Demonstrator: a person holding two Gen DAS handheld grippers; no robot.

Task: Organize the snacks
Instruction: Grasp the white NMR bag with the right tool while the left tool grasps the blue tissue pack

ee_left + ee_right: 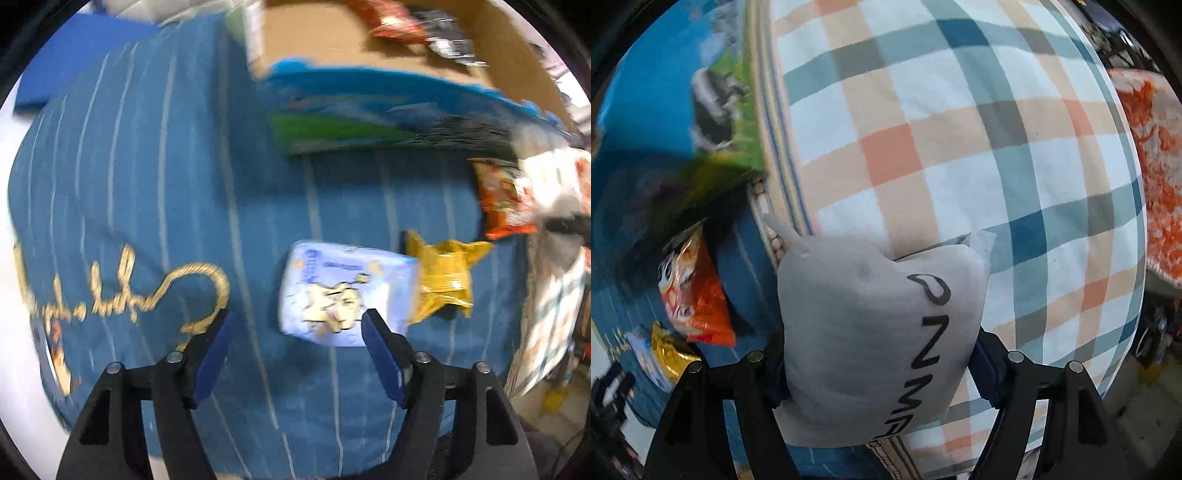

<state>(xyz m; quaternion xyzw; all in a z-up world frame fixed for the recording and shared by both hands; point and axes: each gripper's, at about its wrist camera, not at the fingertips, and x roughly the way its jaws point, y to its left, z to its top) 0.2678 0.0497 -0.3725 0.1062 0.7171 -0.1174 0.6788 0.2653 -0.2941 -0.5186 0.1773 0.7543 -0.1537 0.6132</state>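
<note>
Snacks lie scattered on a blue striped cloth with gold embroidered script at its left.

Left wrist view, motion-blurred:
- left gripper spread wide, nothing between the blue pads, hovering over the cloth.
- pale blue snack pack lies just beyond the right finger, partly hidden by its tip.
- yellow wrapper touches the pale blue pack's right edge.
- orange snack bag further right and farther off, near the cloth edge.
- cardboard box at the far side, outer wall printed blue and green. Inside it: an orange-red bag and a dark packet, both blurred.

Right wrist view:
- right gripper clamped on a grey pouch with black lettering. Pouch fills the gap between the fingers and bulges forward.
- behind the pouch, a plaid cloth in white, teal and orange covers most of the frame.
- orange snack bag and yellow wrapper show at left on the blue cloth, apart from the pouch.
- box's printed wall at far left.
- orange-and-white patterned fabric at the far right edge.
</note>
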